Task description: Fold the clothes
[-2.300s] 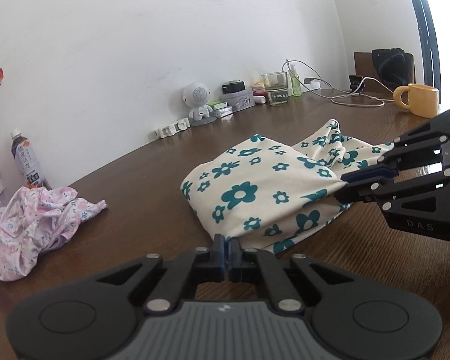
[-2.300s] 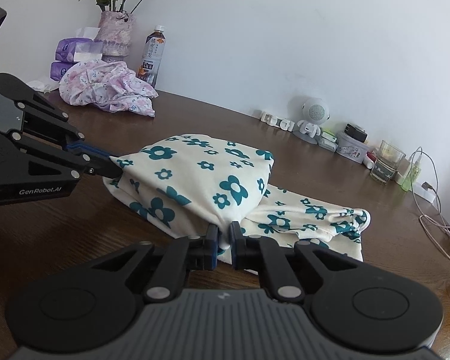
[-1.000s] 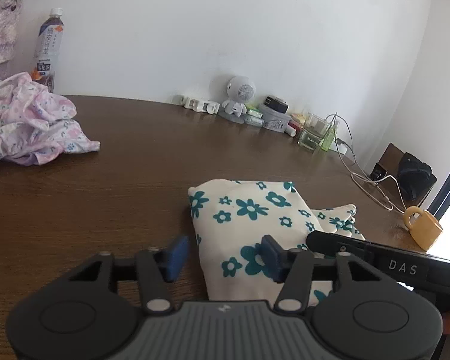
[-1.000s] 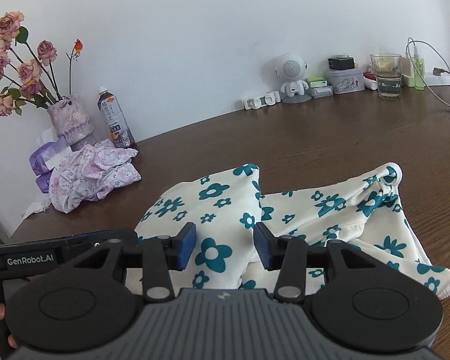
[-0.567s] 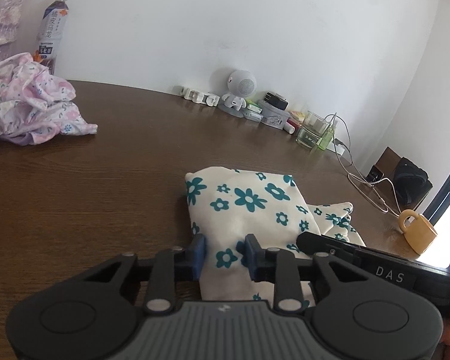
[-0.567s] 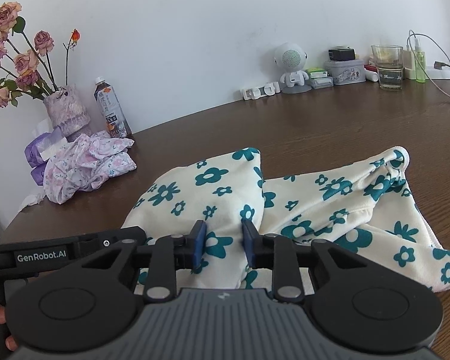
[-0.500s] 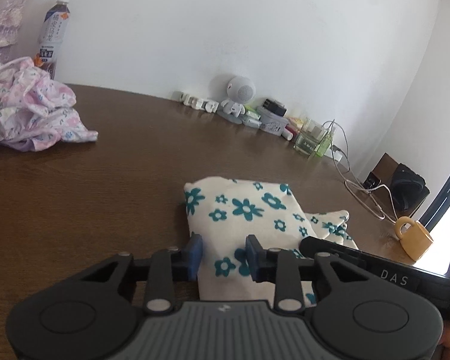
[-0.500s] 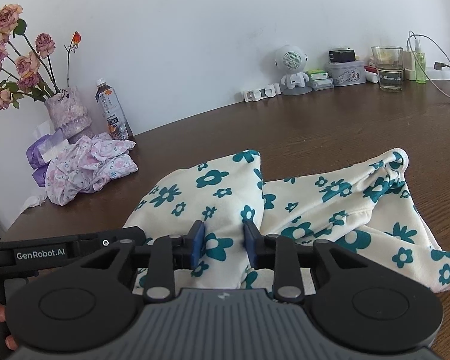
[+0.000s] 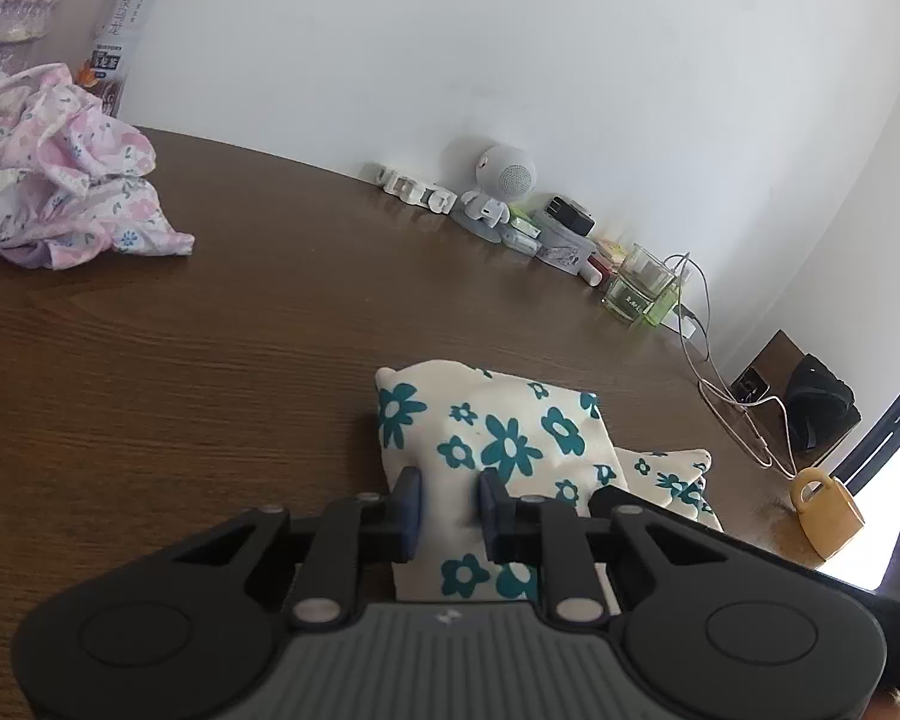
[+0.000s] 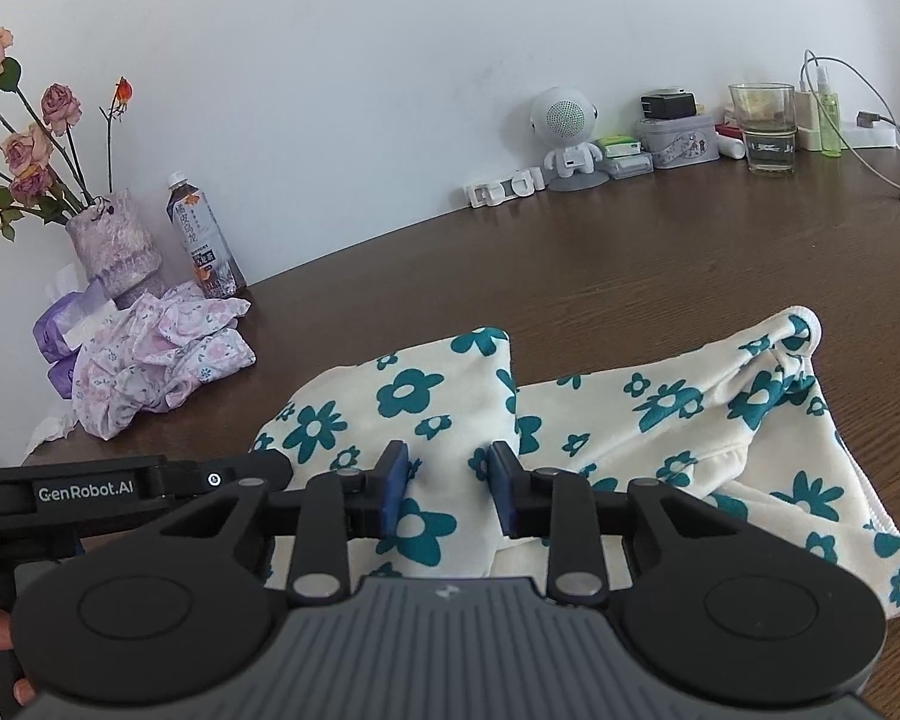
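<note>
Cloth is the matter here: a cream fleece garment with teal flower print (image 10: 660,414) lies partly folded near the front edge of the dark brown wooden tabletop (image 9: 210,330), 1 thicker folded part on the left and a flatter part spreading to the right. The left gripper (image 9: 448,507) is closing, with the near edge of the folded part between its blue pads, and I judge they do not press it yet. The right gripper (image 10: 447,489) is closing too, over a raised ridge of the same fabric, also not clamped.

To do this step well, both grippers should take all layers of the edge, not only the top 1, and close fully before any lift. Then both should rise together, so the fold stays straight. A crumpled pink floral garment (image 10: 156,354) waits near the back left corner, well apart.
</note>
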Tool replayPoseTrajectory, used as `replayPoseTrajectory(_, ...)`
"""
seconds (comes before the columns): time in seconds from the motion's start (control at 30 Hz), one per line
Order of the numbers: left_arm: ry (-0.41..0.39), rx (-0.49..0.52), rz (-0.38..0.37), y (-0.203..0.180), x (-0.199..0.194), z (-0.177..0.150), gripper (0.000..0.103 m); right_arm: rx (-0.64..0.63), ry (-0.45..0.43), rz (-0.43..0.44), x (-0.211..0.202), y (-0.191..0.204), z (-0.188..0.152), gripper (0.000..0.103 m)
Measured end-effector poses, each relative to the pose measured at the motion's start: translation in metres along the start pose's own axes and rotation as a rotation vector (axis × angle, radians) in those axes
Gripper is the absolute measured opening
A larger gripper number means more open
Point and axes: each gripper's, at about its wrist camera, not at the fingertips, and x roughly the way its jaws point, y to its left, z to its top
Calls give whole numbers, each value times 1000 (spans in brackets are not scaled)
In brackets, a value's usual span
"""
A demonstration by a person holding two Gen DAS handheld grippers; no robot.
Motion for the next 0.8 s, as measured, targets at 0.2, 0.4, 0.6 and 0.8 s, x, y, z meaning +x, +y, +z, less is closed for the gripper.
replayPoseTrajectory(0.2, -10, 13, 17, -3, -3, -1, 23, 8, -10, 7, -1, -1, -3, 26)
replayPoseTrajectory(0.4, -42, 23, 49, -5, -4, 20, 38, 6, -53, 14, -9, -3, 15, 37)
replayPoseTrajectory(0.6, 5, 7, 49, -1, 19, 18, 37, 80, 17, -4, 20, -16, 27, 36)
replayPoseTrajectory(0.8, -8, -7, 36, 2, 19, 13, 23, 78, 19, 8, 24, -15, 18, 20)
